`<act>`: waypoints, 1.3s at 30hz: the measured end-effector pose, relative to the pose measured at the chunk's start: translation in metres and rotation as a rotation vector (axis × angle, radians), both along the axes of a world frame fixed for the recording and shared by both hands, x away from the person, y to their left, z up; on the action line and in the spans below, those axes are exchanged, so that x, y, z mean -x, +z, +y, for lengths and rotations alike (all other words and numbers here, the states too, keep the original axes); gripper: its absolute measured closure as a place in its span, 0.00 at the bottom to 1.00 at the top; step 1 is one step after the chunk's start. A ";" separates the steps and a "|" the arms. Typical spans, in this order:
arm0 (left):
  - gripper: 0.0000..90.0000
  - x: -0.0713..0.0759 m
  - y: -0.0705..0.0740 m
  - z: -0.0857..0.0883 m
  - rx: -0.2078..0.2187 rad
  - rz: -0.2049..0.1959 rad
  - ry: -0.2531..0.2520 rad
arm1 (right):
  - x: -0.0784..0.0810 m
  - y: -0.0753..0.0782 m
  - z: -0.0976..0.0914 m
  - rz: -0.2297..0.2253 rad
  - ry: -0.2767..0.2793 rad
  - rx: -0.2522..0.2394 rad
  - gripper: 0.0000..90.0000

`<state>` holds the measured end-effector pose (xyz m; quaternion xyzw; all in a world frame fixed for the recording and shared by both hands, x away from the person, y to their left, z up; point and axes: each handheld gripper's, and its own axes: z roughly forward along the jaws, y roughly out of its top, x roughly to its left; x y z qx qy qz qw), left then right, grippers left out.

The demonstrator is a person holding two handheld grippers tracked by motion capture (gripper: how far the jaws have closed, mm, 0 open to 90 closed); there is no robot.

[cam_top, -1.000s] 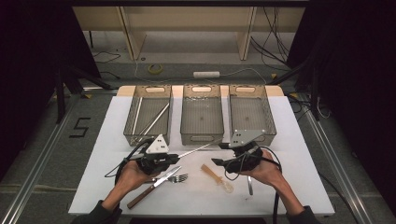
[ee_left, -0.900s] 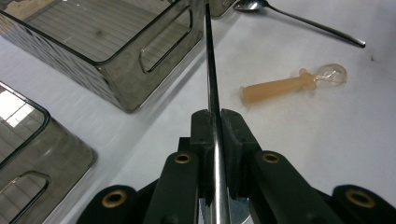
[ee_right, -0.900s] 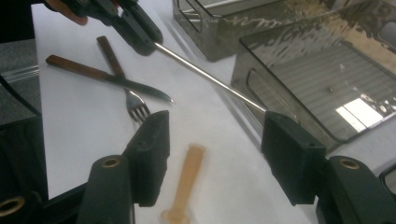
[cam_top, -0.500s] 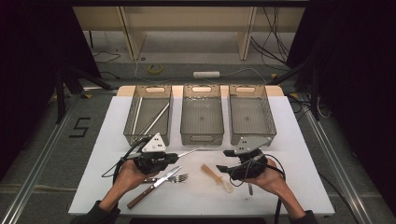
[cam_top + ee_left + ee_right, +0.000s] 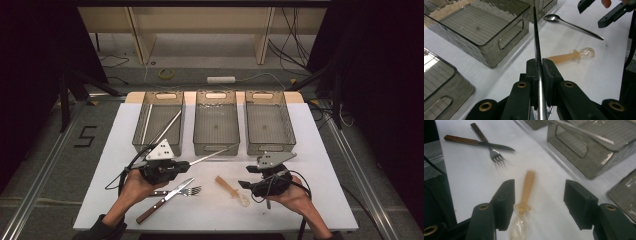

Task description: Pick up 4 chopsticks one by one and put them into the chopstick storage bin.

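**Left pinches a metal rod; right spread over the amber spoon**

Left hand-held gripper (image 5: 192, 162), lower left of centre in high view: jaws pressed together on a thin metal rod (image 5: 212, 153). Rod runs up-right from the jaws, tip near the front wall of the mid bin (image 5: 216, 145). In left gripper view the rod (image 5: 537, 47) runs straight up the frame between the pads (image 5: 549, 75), tight on both sides.

Right hand-held gripper (image 5: 242, 185), lower right of centre in high view: jaws spread, nothing pinched. In right gripper view the spoon (image 5: 525, 195), amber handle w/ clear bowl, lies on the worktop (image 5: 469, 177) between the two jaws, closer to the frame-left one, bowl toward the camera. Touching or not: can't tell.

Spoon in high view (image 5: 231, 189): on the worktop, centre-low, just left of the right gripper. Also mid-right in left gripper view (image 5: 571, 55), w/ a metal spoon (image 5: 571, 23) beyond it.

Knife (image 5: 165, 201) & fork (image 5: 182, 191) lie crossed on the worktop, lower left of centre, by the left hand (image 5: 135, 185).

Three bins in a row across the upper worktop; left bin (image 5: 159, 146) holds two long sticks, right bin (image 5: 270, 145) looks bare inside.
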<state>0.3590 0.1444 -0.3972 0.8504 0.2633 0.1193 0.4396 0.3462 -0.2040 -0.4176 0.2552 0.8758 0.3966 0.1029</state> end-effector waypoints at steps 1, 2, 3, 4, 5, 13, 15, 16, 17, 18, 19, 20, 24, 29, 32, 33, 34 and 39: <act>0.93 -0.001 0.002 0.003 0.012 0.003 0.010 | 0.000 -0.001 -0.001 -0.003 -0.010 -0.001 0.47; 0.93 -0.002 0.003 0.005 0.019 0.001 0.018 | 0.001 -0.002 -0.003 0.001 -0.021 -0.003 0.46; 0.93 -0.003 0.004 0.008 0.028 -0.003 0.030 | 0.001 -0.002 -0.003 -0.001 -0.026 -0.006 0.46; 0.93 -0.004 0.005 0.010 0.032 -0.003 0.035 | 0.002 -0.003 -0.005 -0.003 -0.038 -0.006 0.45; 0.93 -0.006 0.006 0.012 0.040 -0.006 0.049 | 0.002 -0.003 -0.006 -0.003 -0.044 -0.010 0.44; 0.93 -0.018 0.012 0.032 0.071 -0.021 0.131 | 0.006 -0.008 -0.012 0.002 -0.062 -0.011 0.43; 0.93 -0.022 0.012 0.037 0.081 -0.015 0.145 | 0.007 -0.008 -0.012 0.002 -0.063 -0.009 0.43; 0.93 -0.023 0.013 0.039 0.086 -0.017 0.154 | 0.007 -0.008 -0.013 0.004 -0.062 -0.009 0.43; 0.93 -0.024 0.013 0.041 0.089 -0.017 0.157 | 0.008 -0.009 -0.013 0.008 -0.060 -0.008 0.43; 0.93 -0.024 0.015 0.043 0.088 -0.028 0.170 | 0.008 -0.009 -0.013 0.010 -0.060 -0.005 0.43; 0.93 -0.026 0.016 0.045 0.089 -0.030 0.179 | 0.008 -0.010 -0.013 0.009 -0.061 -0.005 0.43; 0.93 -0.027 0.017 0.047 0.092 -0.033 0.189 | 0.008 -0.010 -0.014 0.010 -0.061 -0.004 0.43; 0.93 -0.033 0.020 0.057 0.103 -0.043 0.232 | 0.009 -0.011 -0.015 0.014 -0.063 -0.003 0.43; 0.93 -0.044 0.020 0.068 0.122 -0.044 0.290 | 0.009 -0.012 -0.017 0.013 -0.070 -0.003 0.43; 0.93 -0.051 0.018 0.074 0.123 -0.045 0.320 | 0.010 -0.012 -0.018 0.015 -0.077 -0.007 0.42; 0.93 -0.053 0.017 0.076 0.119 -0.046 0.330 | 0.010 -0.012 -0.018 0.014 -0.078 -0.010 0.42; 0.93 -0.056 0.016 0.078 0.115 -0.041 0.340 | 0.010 -0.012 -0.018 0.015 -0.077 -0.014 0.42; 0.93 -0.067 0.012 0.085 0.116 -0.036 0.383 | 0.011 -0.014 -0.017 0.018 -0.071 -0.013 0.41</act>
